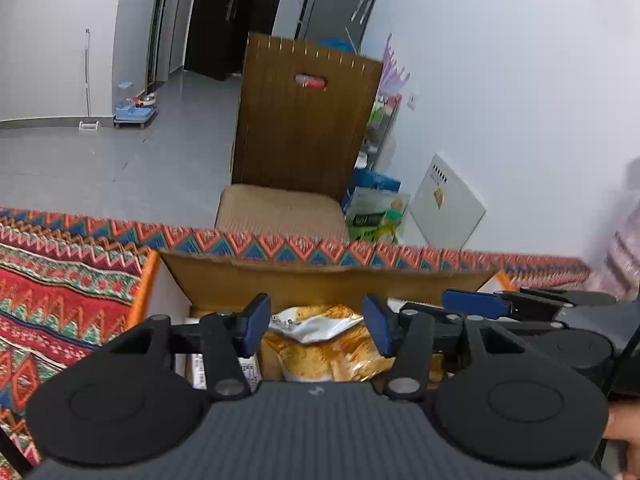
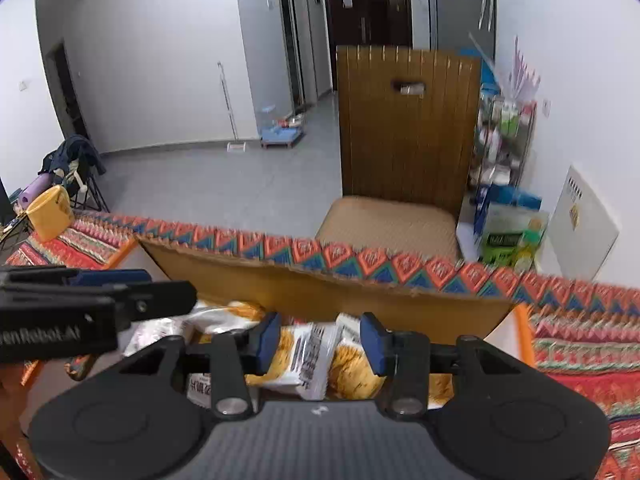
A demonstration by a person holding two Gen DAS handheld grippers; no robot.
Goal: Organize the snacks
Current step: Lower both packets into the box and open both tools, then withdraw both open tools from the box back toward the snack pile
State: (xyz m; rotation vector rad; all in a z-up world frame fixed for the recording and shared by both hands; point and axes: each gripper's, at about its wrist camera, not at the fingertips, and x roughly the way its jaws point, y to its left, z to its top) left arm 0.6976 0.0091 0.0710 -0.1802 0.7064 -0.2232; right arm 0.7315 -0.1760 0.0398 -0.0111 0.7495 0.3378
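An open cardboard box (image 1: 320, 286) sits on the patterned tablecloth and holds several yellow and white snack packets. My left gripper (image 1: 316, 326) hangs over the box with its blue pads apart. A crinkled yellow snack bag (image 1: 320, 344) lies below and between them, and the pads do not press on it. My right gripper (image 2: 320, 342) is beside it over the same box (image 2: 320, 292), also open, above a white and yellow packet (image 2: 308, 356) that lies loose among the others. Each gripper shows in the other's view: the right gripper (image 1: 476, 304) and the left gripper (image 2: 108, 280).
The colourful woven tablecloth (image 1: 60, 292) covers the table around the box. Beyond the far edge stands a wooden chair (image 2: 404, 132) with a tan cushion (image 2: 388, 220). A yellow bag (image 2: 50, 212) sits at the table's far left. Shelves (image 2: 504, 140) and packages line the right wall.
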